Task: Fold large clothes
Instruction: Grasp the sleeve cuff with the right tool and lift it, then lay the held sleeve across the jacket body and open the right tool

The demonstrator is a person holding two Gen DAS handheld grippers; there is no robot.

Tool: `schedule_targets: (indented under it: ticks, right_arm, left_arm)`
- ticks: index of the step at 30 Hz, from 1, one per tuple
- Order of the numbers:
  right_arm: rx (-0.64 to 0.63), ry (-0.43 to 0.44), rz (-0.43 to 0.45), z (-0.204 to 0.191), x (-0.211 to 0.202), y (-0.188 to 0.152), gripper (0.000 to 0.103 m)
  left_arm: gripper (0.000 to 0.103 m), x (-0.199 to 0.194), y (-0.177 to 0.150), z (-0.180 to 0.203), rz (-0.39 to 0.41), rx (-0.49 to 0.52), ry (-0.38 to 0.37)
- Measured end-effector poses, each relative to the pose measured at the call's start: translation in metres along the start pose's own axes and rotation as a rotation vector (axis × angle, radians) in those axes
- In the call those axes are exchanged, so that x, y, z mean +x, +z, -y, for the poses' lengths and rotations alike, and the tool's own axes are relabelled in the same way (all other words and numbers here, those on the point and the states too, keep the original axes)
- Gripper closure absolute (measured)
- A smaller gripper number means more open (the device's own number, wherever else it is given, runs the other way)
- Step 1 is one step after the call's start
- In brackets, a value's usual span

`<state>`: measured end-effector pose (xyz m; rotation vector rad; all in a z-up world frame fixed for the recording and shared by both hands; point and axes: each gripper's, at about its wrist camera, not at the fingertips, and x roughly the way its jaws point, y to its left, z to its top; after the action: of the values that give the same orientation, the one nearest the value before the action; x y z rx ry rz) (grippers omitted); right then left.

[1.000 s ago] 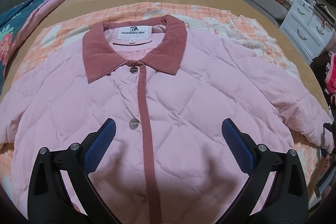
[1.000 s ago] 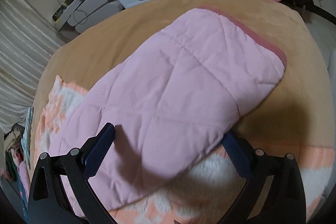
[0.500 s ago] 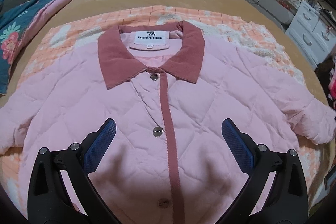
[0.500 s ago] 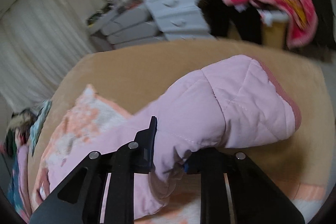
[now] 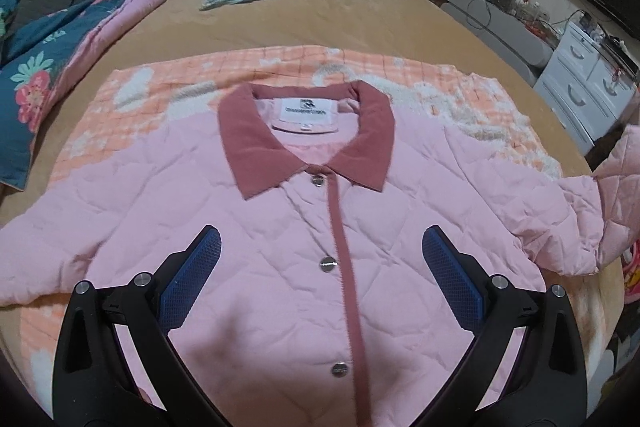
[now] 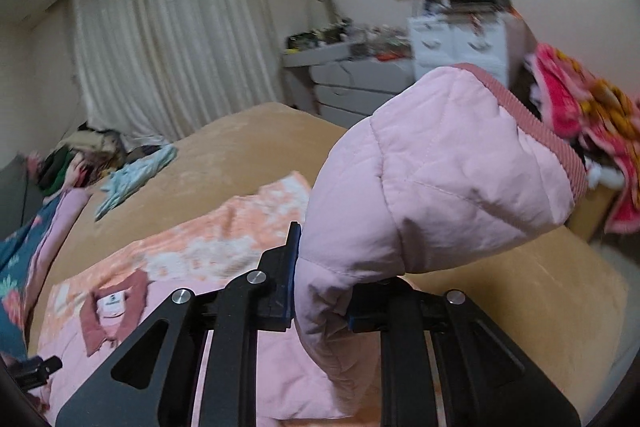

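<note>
Right gripper (image 6: 320, 291) is clamped on the quilted pink sleeve (image 6: 436, 179), cuff lifted clear of the tan bed (image 6: 248, 143). Left gripper (image 5: 320, 279) hangs wide open, holding nothing, over the pink quilted jacket (image 5: 256, 227) lying flat on the peach checked blanket (image 5: 168, 95). Best bet: carry that sleeve across the chest and lay it smooth.

Matt quilted cloth jacket (image 5: 248, 227) (ribbed corduroy-like collar (image 5: 244, 147), shiny metal snaps (image 5: 327, 264)) on a fleecy blanket (image 5: 480, 107).

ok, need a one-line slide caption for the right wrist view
Right tool clamped on the pink quilted jacket's sleeve, lifted off the tan bed.
</note>
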<state>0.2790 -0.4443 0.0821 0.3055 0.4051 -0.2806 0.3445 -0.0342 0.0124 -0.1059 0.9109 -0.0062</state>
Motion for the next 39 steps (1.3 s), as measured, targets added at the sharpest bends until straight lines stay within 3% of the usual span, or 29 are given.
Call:
schedule_targets:
  ticks: [6,18,25,39]
  right_arm:
    - [-0.092,0.061,0.036,-0.054,-0.016,0.016,0.086]
    - [-0.264,0.300,0.084,-0.168,-0.056,0.023,0.086]
    - [-0.357,0.394,0.042,-0.213,-0.060,-0.010,0.086]
    - [-0.496,0.490,-0.109,-0.284,-0.035,-0.100,0.086]
  left_arm:
    - [0.008,-0.016,0.012,-0.022,0.013,-0.027,-0.007]
    - [0.008,-0.041,0.014,-0.075,0.041,-0.087,-0.011]
    - [0.008,-0.049,0.004,-0.105,0.056,-0.116,-0.019]
    - [0.008,-0.045,-0.012,-0.172,0.033,-0.241,-0.021]
